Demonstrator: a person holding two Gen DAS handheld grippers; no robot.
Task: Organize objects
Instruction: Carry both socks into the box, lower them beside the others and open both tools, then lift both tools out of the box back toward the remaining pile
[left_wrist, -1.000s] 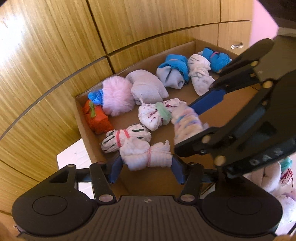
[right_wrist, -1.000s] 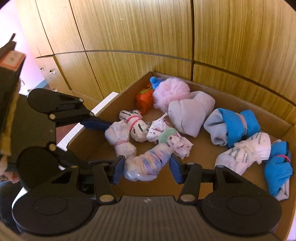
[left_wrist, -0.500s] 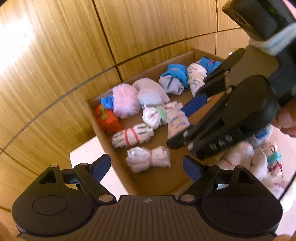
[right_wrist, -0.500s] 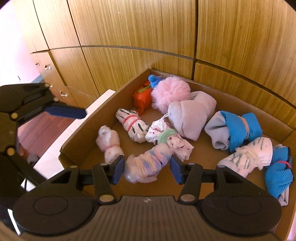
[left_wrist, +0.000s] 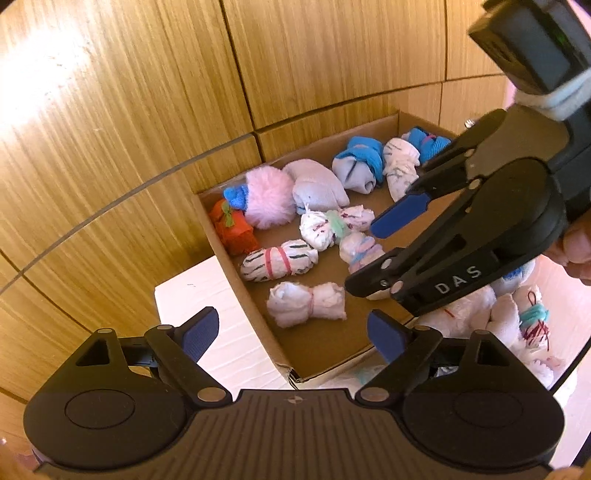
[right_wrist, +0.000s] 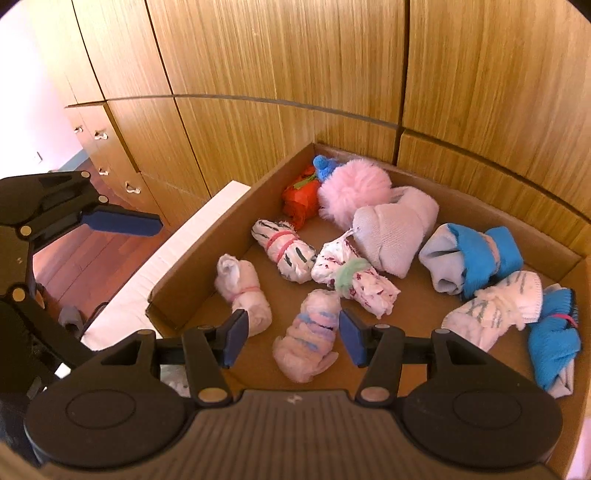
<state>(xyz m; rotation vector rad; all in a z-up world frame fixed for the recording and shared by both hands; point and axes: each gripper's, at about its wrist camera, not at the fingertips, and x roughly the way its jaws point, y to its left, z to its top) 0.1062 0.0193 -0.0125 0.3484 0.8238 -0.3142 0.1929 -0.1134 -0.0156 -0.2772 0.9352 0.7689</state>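
Note:
A cardboard box (right_wrist: 207, 254) holds several rolled sock bundles. A pale pink bundle (left_wrist: 306, 304) with a pink band lies at the box's near left; it also shows in the right wrist view (right_wrist: 242, 291). A pink and blue striped bundle (right_wrist: 310, 339) lies on the box floor between my right gripper's (right_wrist: 291, 338) open fingers, not gripped. My left gripper (left_wrist: 291, 336) is open and empty, raised above the box's near edge. In the left wrist view the right gripper (left_wrist: 384, 254) reaches over the box from the right.
More sock bundles (left_wrist: 517, 317) lie in a heap outside the box on the right, on a white surface (left_wrist: 207, 295). Wooden cabinet fronts (right_wrist: 295, 74) stand close behind the box. A dark wood floor (right_wrist: 92, 258) lies to the left.
My left gripper let go of the pale pink bundle, opened and drew back up. My right gripper opened and the striped bundle now rests on the box floor.

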